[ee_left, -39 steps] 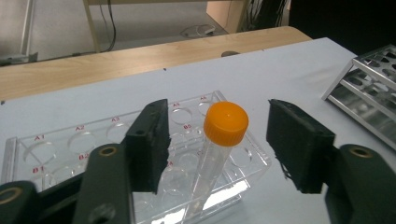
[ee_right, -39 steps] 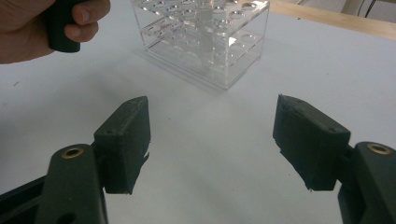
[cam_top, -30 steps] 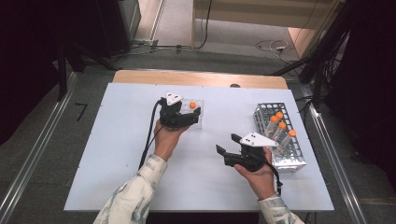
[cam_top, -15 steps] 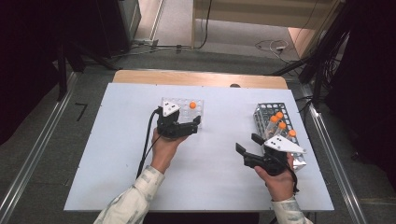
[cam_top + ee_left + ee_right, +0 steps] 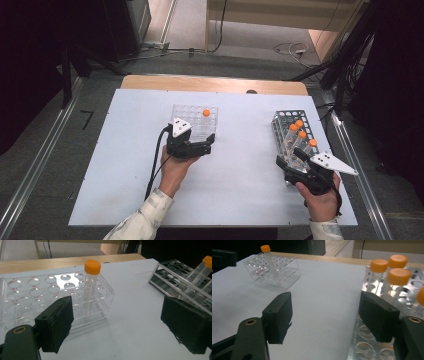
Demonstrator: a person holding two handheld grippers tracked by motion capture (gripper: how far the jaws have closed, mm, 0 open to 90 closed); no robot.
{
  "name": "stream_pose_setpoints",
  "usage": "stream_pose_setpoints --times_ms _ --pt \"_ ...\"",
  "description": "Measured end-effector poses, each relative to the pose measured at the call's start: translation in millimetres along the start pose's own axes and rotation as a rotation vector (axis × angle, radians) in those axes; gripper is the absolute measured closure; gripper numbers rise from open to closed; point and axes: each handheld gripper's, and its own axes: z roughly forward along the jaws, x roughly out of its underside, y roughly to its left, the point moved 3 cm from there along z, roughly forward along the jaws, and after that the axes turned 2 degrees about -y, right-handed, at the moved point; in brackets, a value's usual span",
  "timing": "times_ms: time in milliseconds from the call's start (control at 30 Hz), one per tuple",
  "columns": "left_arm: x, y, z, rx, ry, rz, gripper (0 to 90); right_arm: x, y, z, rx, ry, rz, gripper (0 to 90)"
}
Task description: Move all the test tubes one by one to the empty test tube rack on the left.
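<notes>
A clear plastic rack (image 5: pixel 190 114) stands mid-table with one orange-capped tube (image 5: pixel 206 113) upright in its right side. My left gripper (image 5: pixel 209 144) sits just in front of that rack, open and empty, and in the left gripper view the tube (image 5: pixel 91 282) stands beyond its left pad (image 5: pixel 58 320). At the right, a metal wire rack (image 5: pixel 280 125) holds several orange-capped tubes (image 5: pixel 302 134). My right gripper (image 5: pixel 289 156) is open at that rack's near end, empty; its right pad (image 5: pixel 378 315) is close in front of the tubes (image 5: pixel 398 277).
The white tabletop (image 5: pixel 125 165) ends in a wooden strip (image 5: pixel 210 82) at the far side. A black cable (image 5: pixel 155 160) trails from the left gripper toward the person. Cables lie on the floor (image 5: pixel 290 50) beyond the table.
The left gripper has drawn back from the clear rack toward the person. The right gripper has moved right, up to the near end of the metal rack. Both stay open.
</notes>
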Motion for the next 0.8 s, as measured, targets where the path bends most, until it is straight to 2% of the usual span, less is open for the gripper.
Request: stream_pose_setpoints --times_ms 167,400,533,667,800 --pt "1.9 -2.3 -3.8 0.011 -0.005 0.002 10.8 4.0 -10.9 -9.4 0.05 0.004 0.003 18.4" --pt "2.9 -4.8 -5.1 0.019 -0.009 0.008 10.8 8.8 -26.3 -18.6 0.131 -0.005 0.008 15.8" --pt "3.9 -7.3 -4.5 0.028 -0.006 0.012 10.8 10.0 -39.5 -20.0 0.173 -0.01 0.034 16.0" --pt "4.8 -9.1 -4.7 0.036 -0.006 0.014 10.8 12.6 -49.6 -15.2 0.199 0.011 0.038 17.6" --pt "5.7 -10.9 -4.6 0.04 -0.005 0.016 10.8 12.3 -57.9 -8.4 0.223 0.02 0.028 23.3"
